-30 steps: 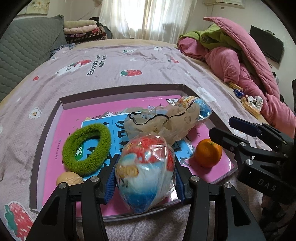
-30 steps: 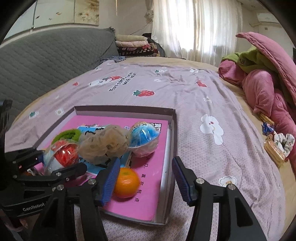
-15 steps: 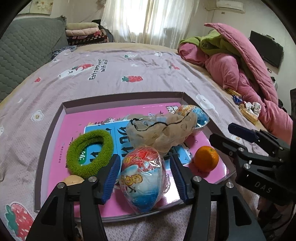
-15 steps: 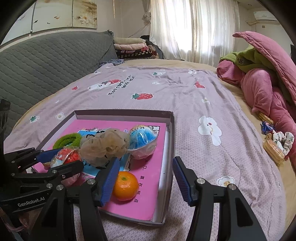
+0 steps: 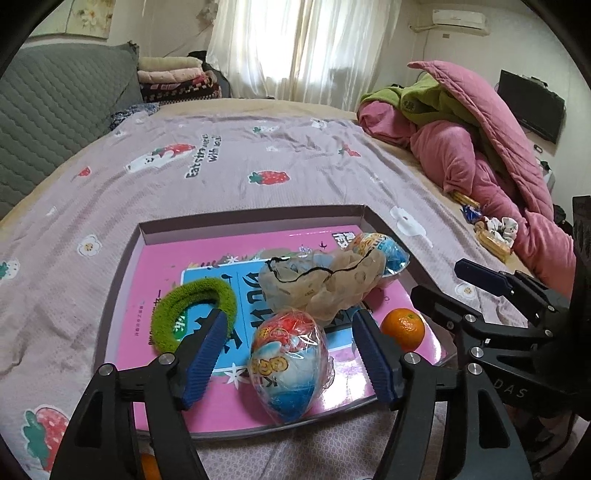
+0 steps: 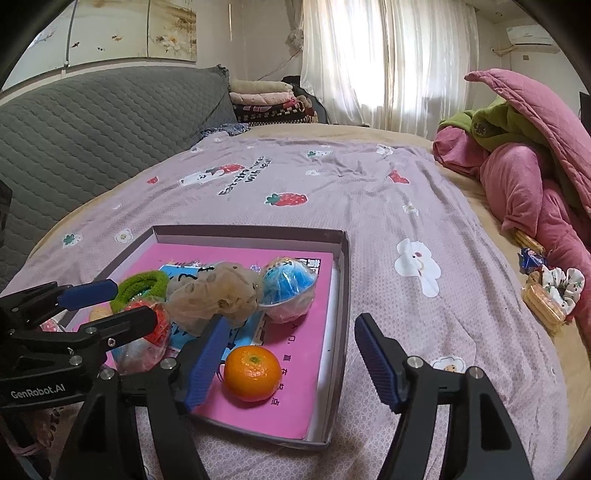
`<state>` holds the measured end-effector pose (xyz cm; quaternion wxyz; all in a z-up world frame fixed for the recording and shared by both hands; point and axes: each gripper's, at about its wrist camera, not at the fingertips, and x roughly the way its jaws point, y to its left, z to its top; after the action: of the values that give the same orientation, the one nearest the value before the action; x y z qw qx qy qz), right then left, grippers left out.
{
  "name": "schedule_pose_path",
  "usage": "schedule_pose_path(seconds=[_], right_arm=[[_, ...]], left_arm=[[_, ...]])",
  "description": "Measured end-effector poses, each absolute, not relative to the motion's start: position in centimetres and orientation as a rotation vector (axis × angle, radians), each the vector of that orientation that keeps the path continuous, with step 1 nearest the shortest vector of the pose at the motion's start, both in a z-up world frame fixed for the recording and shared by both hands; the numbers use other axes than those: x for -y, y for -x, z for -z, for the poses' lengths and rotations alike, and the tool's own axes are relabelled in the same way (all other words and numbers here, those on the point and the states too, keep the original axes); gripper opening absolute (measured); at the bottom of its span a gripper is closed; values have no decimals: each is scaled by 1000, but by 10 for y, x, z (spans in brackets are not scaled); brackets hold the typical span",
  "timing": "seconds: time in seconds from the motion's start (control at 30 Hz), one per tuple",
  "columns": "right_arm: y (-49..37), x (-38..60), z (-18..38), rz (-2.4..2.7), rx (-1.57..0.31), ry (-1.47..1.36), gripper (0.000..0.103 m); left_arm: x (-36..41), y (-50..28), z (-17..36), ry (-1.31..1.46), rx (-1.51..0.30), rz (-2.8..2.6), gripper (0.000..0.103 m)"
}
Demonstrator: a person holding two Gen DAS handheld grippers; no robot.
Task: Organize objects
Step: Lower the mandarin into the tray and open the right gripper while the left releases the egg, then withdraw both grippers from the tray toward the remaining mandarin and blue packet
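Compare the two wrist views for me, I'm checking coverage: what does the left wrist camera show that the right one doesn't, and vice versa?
Only the left wrist view shows the black wall-mounted screen and the open left gripper straddling the red-and-blue wrapped toy egg.

Only the right wrist view shows the floral wall panels and the open right gripper.

Both show the shallow grey box holding the orange tangerine, the fuzzy green ring and the blue wrapped ball.
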<state>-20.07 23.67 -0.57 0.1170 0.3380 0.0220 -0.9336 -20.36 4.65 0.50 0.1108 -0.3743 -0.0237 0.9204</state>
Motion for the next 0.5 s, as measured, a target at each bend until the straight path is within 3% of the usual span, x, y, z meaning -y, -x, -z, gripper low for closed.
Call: schedule_pose_path(seconds=[0.5], right_arm=[[178,-227,-20,2758,-95,-870,85]], left_arm=[[-4,173,-53,1019,92,-2826,78]])
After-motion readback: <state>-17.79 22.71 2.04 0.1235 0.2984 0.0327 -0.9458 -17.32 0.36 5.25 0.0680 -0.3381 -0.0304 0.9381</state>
